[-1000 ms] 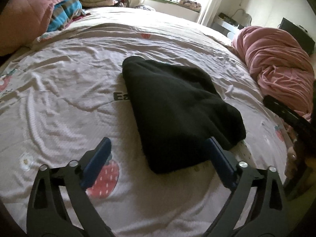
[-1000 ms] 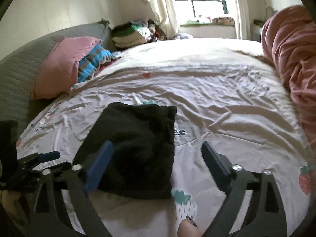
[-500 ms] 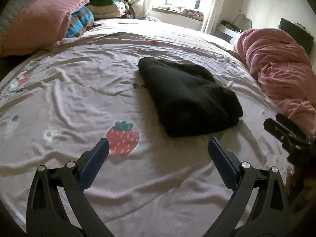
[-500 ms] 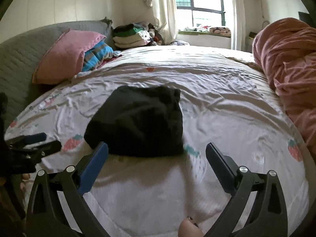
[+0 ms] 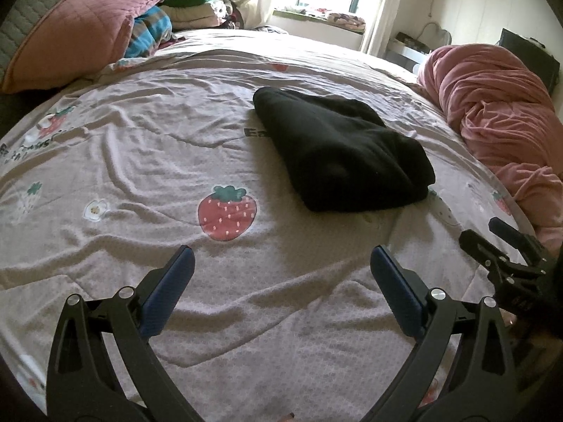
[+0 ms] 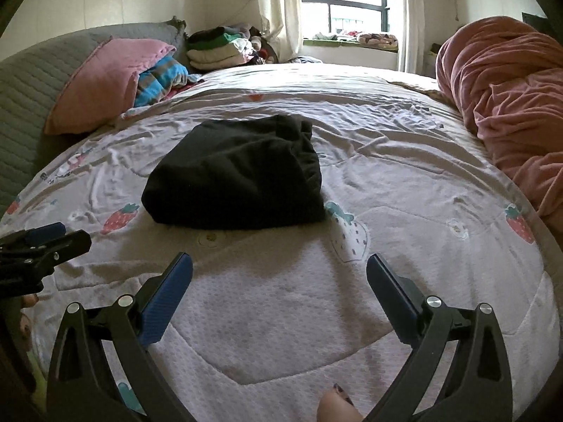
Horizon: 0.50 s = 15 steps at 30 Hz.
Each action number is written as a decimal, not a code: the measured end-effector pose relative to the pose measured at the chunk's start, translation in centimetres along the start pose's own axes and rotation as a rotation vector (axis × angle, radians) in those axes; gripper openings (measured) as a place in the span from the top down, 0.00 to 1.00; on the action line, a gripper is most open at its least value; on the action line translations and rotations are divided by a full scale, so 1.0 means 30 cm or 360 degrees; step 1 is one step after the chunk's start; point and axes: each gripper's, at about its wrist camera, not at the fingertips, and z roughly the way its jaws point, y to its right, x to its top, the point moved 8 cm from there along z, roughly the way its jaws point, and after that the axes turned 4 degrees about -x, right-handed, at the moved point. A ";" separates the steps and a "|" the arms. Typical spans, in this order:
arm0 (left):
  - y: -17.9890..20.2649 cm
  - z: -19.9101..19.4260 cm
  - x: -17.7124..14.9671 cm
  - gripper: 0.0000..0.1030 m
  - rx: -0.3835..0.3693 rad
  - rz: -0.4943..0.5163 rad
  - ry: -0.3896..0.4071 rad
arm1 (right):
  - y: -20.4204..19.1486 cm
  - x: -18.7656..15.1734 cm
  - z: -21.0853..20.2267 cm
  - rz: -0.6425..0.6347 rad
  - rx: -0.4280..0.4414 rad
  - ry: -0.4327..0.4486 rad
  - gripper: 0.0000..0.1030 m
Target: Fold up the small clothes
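A black garment lies folded in a thick bundle on the strawberry-print bed sheet. In the left wrist view my left gripper is open above bare sheet, well short of the bundle's near edge. The right wrist view shows the same black garment ahead and slightly left of my right gripper, which stands wide open with nothing between its blue pads. Each gripper shows at the edge of the other's view: the right gripper and the left gripper. Neither touches the cloth.
A pink pillow and a striped blue blanket lie at the head of the bed, with a stack of folded clothes behind. A bunched pink duvet fills the right side. A fingertip shows at the bottom edge.
Both grippers have drawn back from the black garment, which was at their fingers a second ago and now lies farther off. The garment itself has stayed put.
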 end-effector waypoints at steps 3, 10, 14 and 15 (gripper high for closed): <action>-0.003 -0.002 -0.007 0.09 0.0009 -0.0012 -0.0004 | 0.007 -0.002 -0.003 0.0003 -0.0011 -0.0002 0.04; -0.014 0.000 -0.011 0.09 0.0031 -0.0027 -0.0015 | 0.014 -0.002 -0.008 0.0009 -0.0021 0.0001 0.04; -0.017 -0.001 -0.011 0.09 0.0045 -0.0029 -0.0021 | 0.014 -0.004 -0.010 0.0002 -0.0021 -0.0002 0.04; -0.017 -0.001 -0.011 0.09 0.0042 -0.0029 -0.0020 | 0.012 -0.006 -0.010 0.0000 -0.0020 -0.0004 0.04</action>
